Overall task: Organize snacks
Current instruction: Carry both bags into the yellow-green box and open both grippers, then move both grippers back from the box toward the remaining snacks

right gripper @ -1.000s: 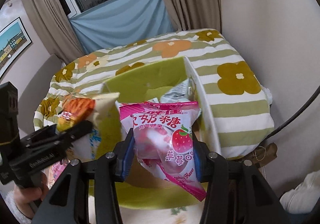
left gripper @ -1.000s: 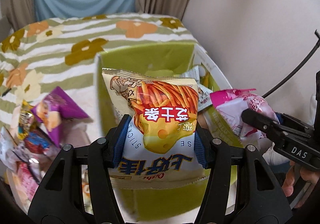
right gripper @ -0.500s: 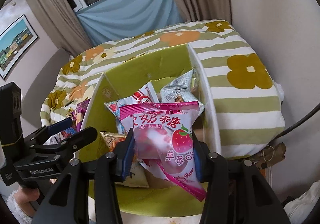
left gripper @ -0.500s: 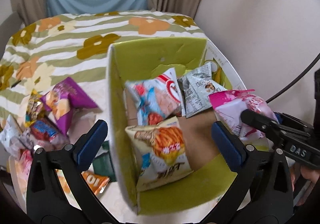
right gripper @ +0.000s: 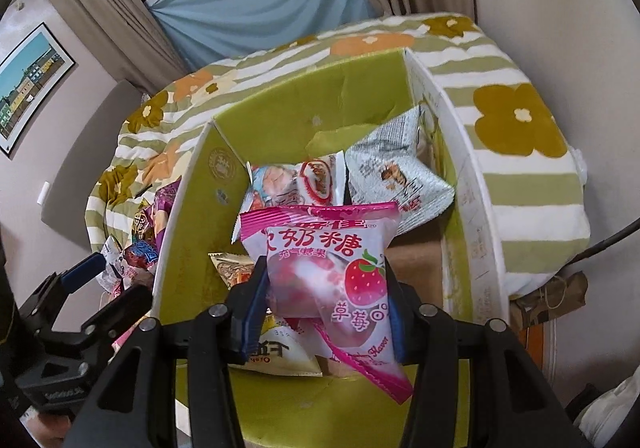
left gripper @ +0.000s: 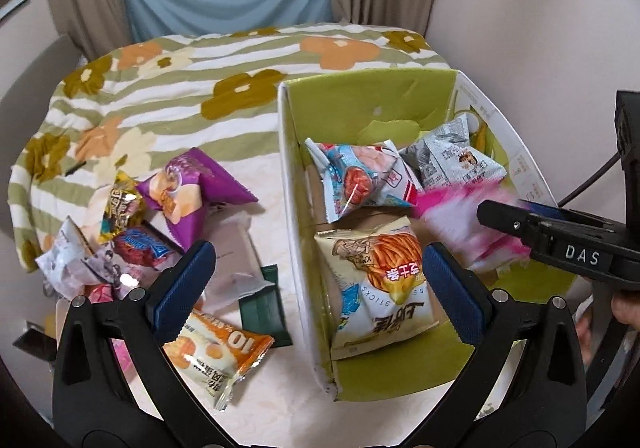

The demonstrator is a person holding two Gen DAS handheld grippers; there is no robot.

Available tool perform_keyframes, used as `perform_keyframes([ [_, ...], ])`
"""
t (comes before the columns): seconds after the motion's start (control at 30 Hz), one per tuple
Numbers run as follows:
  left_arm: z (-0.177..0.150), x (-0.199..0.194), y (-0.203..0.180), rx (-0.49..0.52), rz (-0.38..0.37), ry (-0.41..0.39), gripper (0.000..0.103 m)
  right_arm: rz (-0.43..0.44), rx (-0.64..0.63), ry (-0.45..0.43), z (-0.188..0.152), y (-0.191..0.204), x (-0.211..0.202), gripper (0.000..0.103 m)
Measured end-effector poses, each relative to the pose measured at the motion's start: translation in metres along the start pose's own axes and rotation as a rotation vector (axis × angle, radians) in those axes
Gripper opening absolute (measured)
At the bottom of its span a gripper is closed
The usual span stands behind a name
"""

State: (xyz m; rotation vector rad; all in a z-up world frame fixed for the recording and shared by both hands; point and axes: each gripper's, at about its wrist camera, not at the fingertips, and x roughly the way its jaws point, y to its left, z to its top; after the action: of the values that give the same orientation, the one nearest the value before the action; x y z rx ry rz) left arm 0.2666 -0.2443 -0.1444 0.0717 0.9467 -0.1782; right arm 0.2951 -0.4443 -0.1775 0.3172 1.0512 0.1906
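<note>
R gripper (right gripper: 324,300): clenched on pink strawberry candy bag (right gripper: 320,268), held above the green box (right gripper: 280,88), near its front-right part; bag's tail hangs down past the pads.
L gripper (left gripper: 316,280): released, jaws wide, nothing between them; straddles the box's left wall, near the front end.
Landmark: green box, open top, on flowered cloth (left gripper: 160,88); all places below given rel. to it.
Inside box, front-left: yellow cheese-stick bag (left gripper: 380,280), lying flat.
Inside box, back: blue-red bag (left gripper: 360,176) at centre, grey bag (left gripper: 452,160) to its right; the two touch.
Outside box, left: loose pile incl. purple bag (left gripper: 192,192), orange "10" pack (left gripper: 216,352), dark green pack (left gripper: 264,304), white pack (left gripper: 236,260); several small pcs beyond, too crumpled to name.
Key relation: pink bag sits directly over bare cardboard floor at box's front-right, just right of the cheese-stick bag; long axis runs along the fingers, front-to-back of box. R arm is the one over the drop spot.
Next move (judgement): open R jaws, let bag fall in; no reach needed.
L arm (judgement): nearer the pile, so suited to fetch the next snack.
Risk (judgement): bag's tail may snag on a pad.
</note>
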Motion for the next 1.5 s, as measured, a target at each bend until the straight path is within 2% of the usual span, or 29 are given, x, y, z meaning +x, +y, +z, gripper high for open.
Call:
perform_keyframes([
  [0.03, 0.001, 0.0, 0.0, -0.006, -0.004, 0.0, 0.102, -0.006, 0.001, -0.004, -0.001, 0.0, 0.0, 0.067],
  [0.07, 0.0, 0.0, 0.001, -0.013, -0.012, -0.001, 0.102, -0.01, 0.0, -0.018, -0.002, -0.001, -0.001, 0.087],
  [0.1, -0.001, -0.001, 0.003, -0.019, -0.017, -0.001, 0.102, -0.011, -0.002, -0.038, -0.004, -0.002, -0.004, 0.093],
  [0.3, -0.005, -0.005, 0.006, -0.042, -0.014, -0.001, 0.102, -0.024, -0.052, -0.114, -0.014, -0.005, -0.018, 0.093],
  [0.53, -0.006, -0.022, 0.008, -0.028, 0.033, -0.038, 0.102, -0.007, -0.102, -0.107, -0.013, 0.005, -0.031, 0.093],
  [0.67, -0.011, -0.04, 0.019, -0.039, 0.061, -0.062, 0.102, -0.009, -0.158, -0.118, -0.015, 0.021, -0.042, 0.093],
  [0.77, -0.017, -0.056, 0.034, -0.068, 0.086, -0.074, 0.102, 0.026, -0.174, -0.131, -0.012, 0.035, -0.048, 0.093],
  [0.93, -0.03, -0.08, 0.075, -0.146, 0.128, -0.09, 0.102, 0.075, -0.262, -0.126, -0.011, 0.076, -0.047, 0.093],
  [1.17, -0.047, -0.102, 0.161, -0.253, 0.184, -0.091, 0.102, 0.139, -0.332, -0.118, -0.024, 0.138, -0.032, 0.093],
  [1.37, -0.06, -0.093, 0.223, -0.311, 0.162, -0.045, 0.102, 0.149, -0.351, -0.082, -0.041, 0.19, -0.009, 0.093],
  [1.5, -0.069, -0.078, 0.25, -0.318, 0.129, -0.008, 0.102, 0.142, -0.354, -0.059, -0.052, 0.217, 0.008, 0.093],
])
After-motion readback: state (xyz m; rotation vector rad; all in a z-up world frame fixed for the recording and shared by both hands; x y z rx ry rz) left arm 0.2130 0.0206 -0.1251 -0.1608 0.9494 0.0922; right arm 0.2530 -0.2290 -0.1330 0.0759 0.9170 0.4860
